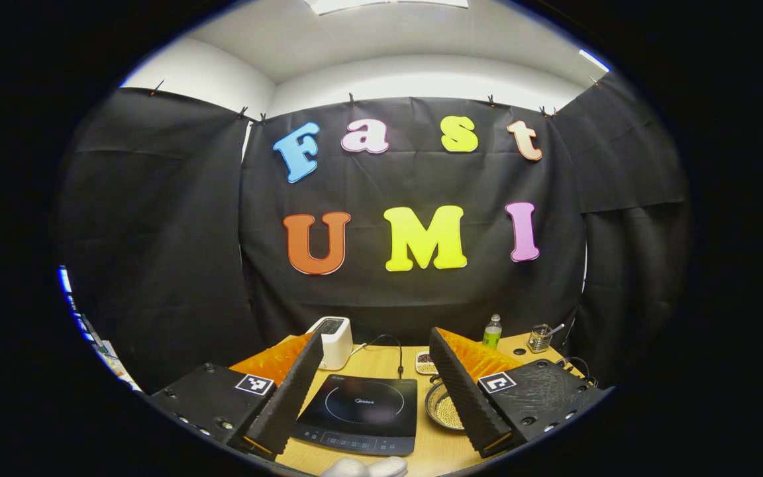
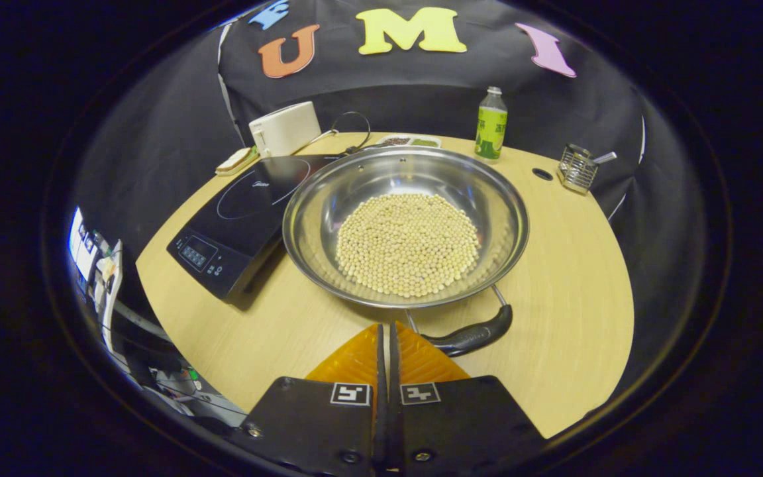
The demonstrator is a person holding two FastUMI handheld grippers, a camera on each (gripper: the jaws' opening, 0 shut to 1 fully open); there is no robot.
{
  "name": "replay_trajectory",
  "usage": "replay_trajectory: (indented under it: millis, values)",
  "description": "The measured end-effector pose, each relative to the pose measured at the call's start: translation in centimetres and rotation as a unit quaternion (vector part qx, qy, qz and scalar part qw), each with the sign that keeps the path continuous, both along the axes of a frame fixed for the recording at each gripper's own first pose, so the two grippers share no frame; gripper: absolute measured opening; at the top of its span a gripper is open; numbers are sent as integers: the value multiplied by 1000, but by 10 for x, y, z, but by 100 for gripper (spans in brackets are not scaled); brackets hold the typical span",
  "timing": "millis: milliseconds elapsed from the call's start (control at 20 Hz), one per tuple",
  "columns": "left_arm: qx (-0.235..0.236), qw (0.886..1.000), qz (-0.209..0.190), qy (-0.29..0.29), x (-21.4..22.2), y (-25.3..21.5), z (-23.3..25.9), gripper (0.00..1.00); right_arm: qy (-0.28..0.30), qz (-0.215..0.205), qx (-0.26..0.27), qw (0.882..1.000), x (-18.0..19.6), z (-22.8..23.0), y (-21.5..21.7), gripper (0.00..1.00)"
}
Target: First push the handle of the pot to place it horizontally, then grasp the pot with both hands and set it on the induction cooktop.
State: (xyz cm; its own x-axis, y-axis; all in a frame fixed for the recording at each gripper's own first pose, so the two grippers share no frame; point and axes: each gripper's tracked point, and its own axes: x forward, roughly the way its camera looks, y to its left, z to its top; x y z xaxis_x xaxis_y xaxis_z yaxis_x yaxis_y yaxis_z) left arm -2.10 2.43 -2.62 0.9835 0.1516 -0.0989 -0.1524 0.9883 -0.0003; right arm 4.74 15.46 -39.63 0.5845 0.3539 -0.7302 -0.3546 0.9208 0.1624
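Note:
A wide steel pot full of pale beans sits on the wooden table, right beside the black induction cooktop. Its black handle lies along the near rim, slanting up to the right. My right gripper is shut with nothing between its fingers, its tips just short of the rim and close beside the handle's left end. In the left gripper view my left gripper hangs open and wide above the cooktop, and a part of the pot shows behind its right finger.
At the back stand a white toaster, a green bottle and a wire basket. A small dish sits behind the pot. A cable runs from the toaster. A white-gloved hand shows at the bottom.

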Motion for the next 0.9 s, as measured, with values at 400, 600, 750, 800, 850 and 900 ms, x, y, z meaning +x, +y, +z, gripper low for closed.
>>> replay_trajectory:
  millis: [400, 600, 750, 800, 850, 900]
  values:
    - [-6, 1000, 5, 6, 4, -9, -3, 96, 7, 1, 7, 1000, 2, 0, -9, 1]
    - [-7, 1000, 10, 9, 7, -15, -6, 96, 11, 8, 10, 1000, 4, -1, -18, 4]
    - [-8, 1000, 13, 15, 8, -21, -9, 96, 14, 17, 11, 1000, 6, -1, -24, 0]
    - [-9, 1000, 16, 16, 10, -23, -9, 96, 14, 20, 9, 1000, 7, -1, -27, 4]
    - [-11, 1000, 18, 16, 11, -24, -10, 96, 15, 23, 8, 1000, 8, -1, -30, 0]
    - [-12, 1000, 21, 17, 11, -26, -11, 96, 15, 26, 8, 1000, 9, -2, -33, 4]
